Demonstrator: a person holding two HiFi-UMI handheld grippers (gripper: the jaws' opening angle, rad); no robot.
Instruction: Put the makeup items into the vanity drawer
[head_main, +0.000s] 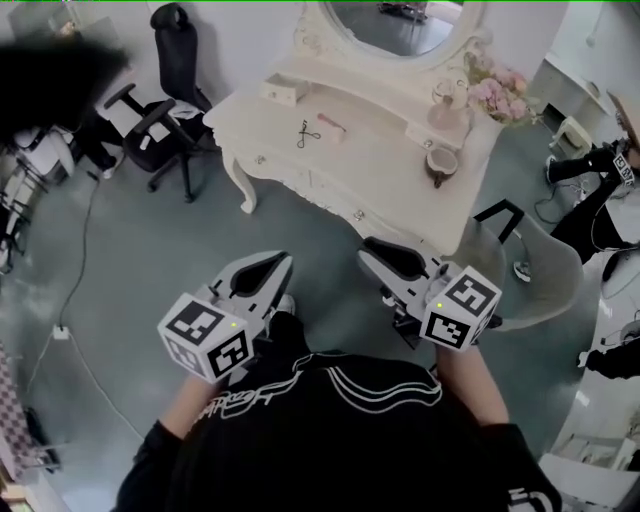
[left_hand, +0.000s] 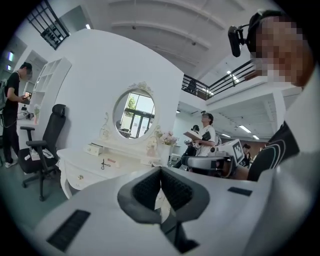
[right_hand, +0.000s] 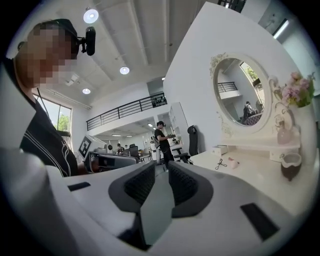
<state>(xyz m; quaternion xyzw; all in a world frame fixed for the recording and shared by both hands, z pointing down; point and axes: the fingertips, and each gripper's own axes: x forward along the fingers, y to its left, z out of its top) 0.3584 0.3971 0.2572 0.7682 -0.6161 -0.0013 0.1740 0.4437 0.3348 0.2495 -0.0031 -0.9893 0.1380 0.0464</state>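
1. You held both grippers in front of the vanity (head_main: 395, 165), well short of its front edge and pointing toward it.
2. Your left gripper (head_main: 279, 259) had its jaws closed tip to tip, with nothing between them.
3. Your right gripper (head_main: 368, 246) had its jaws a narrow gap apart and empty.
4. The makeup items lay on the vanity top, toward its left end: a black eyelash curler (head_main: 308, 133) and, just beside it, a pink item (head_main: 332, 123).
5. The vanity's front drawers (head_main: 305, 186) were shut.
6. A brown cup (head_main: 441, 161) and pink flowers (head_main: 500, 90) stood at the vanity's right end.
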